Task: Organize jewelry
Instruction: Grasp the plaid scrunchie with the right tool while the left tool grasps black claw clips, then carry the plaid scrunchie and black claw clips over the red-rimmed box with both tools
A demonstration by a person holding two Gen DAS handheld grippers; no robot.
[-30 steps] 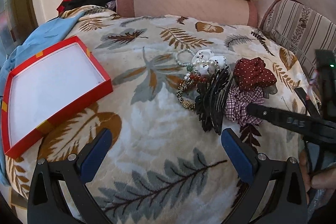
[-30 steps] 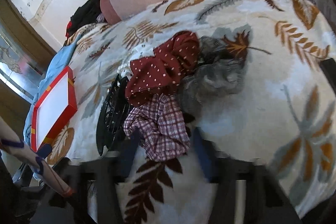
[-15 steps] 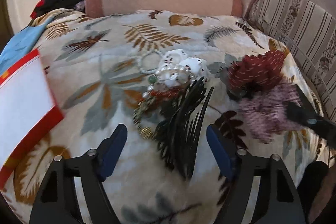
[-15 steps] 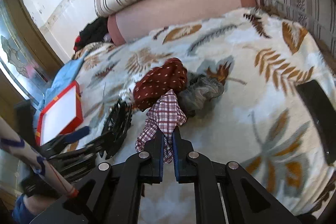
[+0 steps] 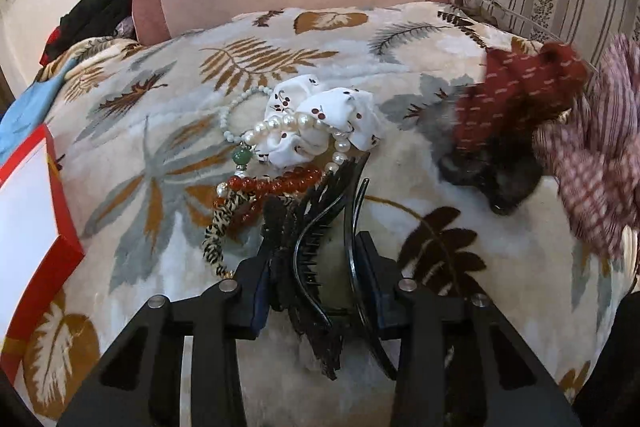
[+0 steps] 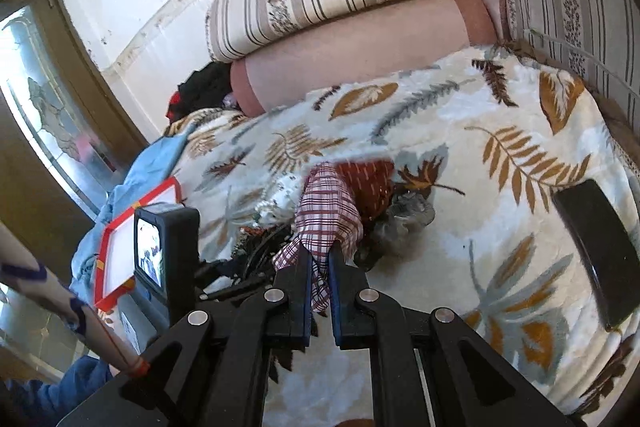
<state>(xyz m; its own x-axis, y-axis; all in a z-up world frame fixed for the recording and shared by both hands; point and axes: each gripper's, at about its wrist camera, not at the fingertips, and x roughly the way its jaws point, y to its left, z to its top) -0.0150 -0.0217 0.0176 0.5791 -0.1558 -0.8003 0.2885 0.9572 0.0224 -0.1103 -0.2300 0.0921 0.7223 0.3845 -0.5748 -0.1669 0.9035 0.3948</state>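
While our left gripper [image 5: 316, 279] straddles the black claw clip [image 5: 320, 259], its jaws have just been closing, and the blue pads now sit against the clip's two flanks, pinching it or very nearly so. The clip lies on the leaf-print blanket [image 5: 160, 167] with its long axis running from 6 toward 12 o'clock in the left wrist view, straight along the fingers, so the pads meet it across its narrow width. That alignment is what the lift depends on, in our judgement.

Just beyond the clip's far tip, at 12 o'clock, the pearl strand [image 5: 296, 123], the red bead bracelet [image 5: 272, 185] and the white scrunchie [image 5: 320, 123] lie heaped; the striped bracelet [image 5: 218, 227] touches the clip at 10 o'clock. We think a straight pull could drag those along.

The red box [image 5: 36, 211] waits at 9 o'clock, well apart from the pile, nearer our left hand.

Our right gripper [image 6: 320, 287] is pressed together on the plaid scrunchie [image 6: 326, 215], which hangs above the blanket, with the dotted red scrunchie [image 6: 370, 183] behind it at 1 o'clock.
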